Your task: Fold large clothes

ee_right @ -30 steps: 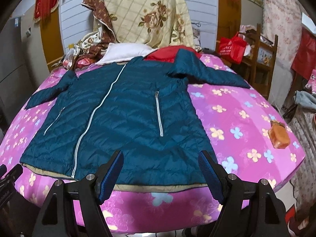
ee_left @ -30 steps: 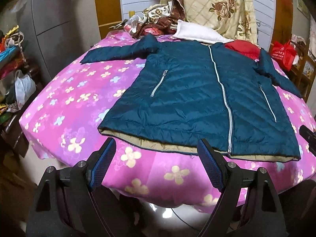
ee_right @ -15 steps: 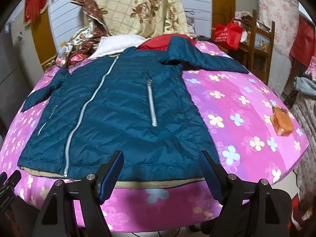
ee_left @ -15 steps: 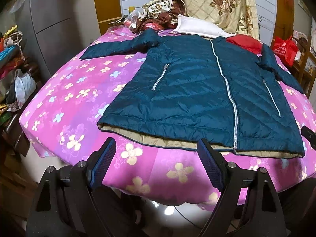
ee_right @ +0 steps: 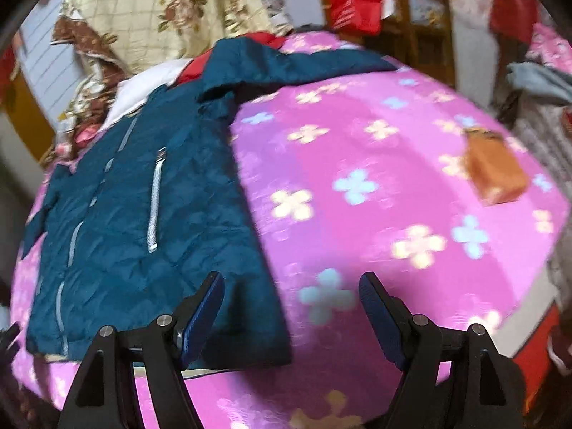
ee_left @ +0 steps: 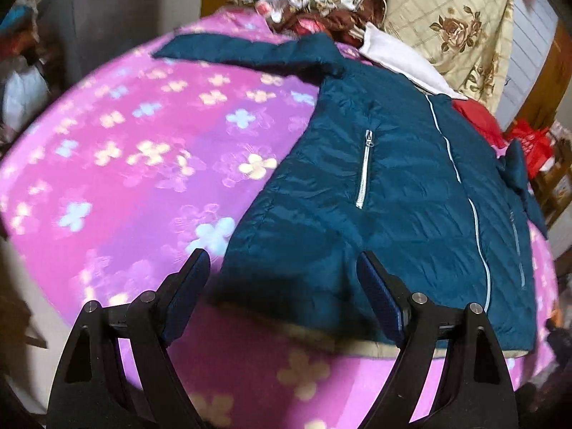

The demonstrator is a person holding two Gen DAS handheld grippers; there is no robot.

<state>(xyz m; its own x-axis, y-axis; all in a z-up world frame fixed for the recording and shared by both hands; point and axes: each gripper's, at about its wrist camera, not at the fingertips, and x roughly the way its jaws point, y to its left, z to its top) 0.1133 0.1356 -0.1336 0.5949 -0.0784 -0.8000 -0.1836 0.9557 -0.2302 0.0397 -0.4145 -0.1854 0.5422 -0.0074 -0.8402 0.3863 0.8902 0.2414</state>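
- The jacket (ee_left: pixel 393 193) lies flat, front up and zipped, on the flowered pink bedspread (ee_left: pixel 136 164). Its hem is at the near edge and its collar is at the far end by the piled bedding.
- Its long axis runs from me toward the headboard. Both sleeves spread sideways from the shoulders.
- I judge the quilted shell light, soft, puffy and somewhat slick. It will sag and slide, not hold a crease.
- I would take hold at the two hem corners or at the sleeve cuffs, pinching through both layers.
- My left gripper (ee_left: pixel 282 282) is released and empty, its jaws spread over the left hem corner.
- My right gripper (ee_right: pixel 291 304) is released and empty, above the right hem corner.
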